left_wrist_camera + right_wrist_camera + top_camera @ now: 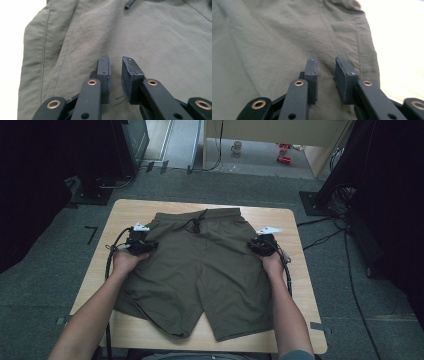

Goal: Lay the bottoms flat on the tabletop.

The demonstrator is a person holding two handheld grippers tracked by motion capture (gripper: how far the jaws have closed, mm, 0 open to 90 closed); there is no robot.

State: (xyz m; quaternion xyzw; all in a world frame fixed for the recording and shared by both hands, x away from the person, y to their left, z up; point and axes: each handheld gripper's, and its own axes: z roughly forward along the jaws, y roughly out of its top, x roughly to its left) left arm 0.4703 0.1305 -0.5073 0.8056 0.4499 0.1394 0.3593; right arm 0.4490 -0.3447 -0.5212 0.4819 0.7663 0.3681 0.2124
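At the left of the high view, the left gripper (141, 243) sits on the left hip of a pair of olive-green shorts (200, 270), held by the person's left hand (125, 261), with its black cable (109, 257) looping off toward the table's left edge. In the left gripper view its two dark pads (103, 75) stand a narrow gap apart above the cloth; a soft ridge of fabric rises toward that gap, but nothing is pinched between the pads, so the jaws read as released though nearly together.

The shorts lie flat in the middle of the light wooden table (300, 270), waistband toward the far edge, both legs pointing back at the person. A black drawstring (196, 223) is knotted at the centre of the waistband, and one of its tips (129, 4) shows at the top of the left gripper view. The left leg hem is slightly rumpled near the front edge. No brand, label or lettering can be read on the fabric, the grippers or the table.

At the right, the right gripper (263, 243) rests on the right hip of the shorts, held by the right hand (274, 265). In the right gripper view its pads (312, 75) also stand slightly apart over the cloth near a pocket seam (359, 47), gripping nothing.

Beyond the table, on the floor, stand a pale mug (236, 147) and some small red items (284, 157), too small to read.
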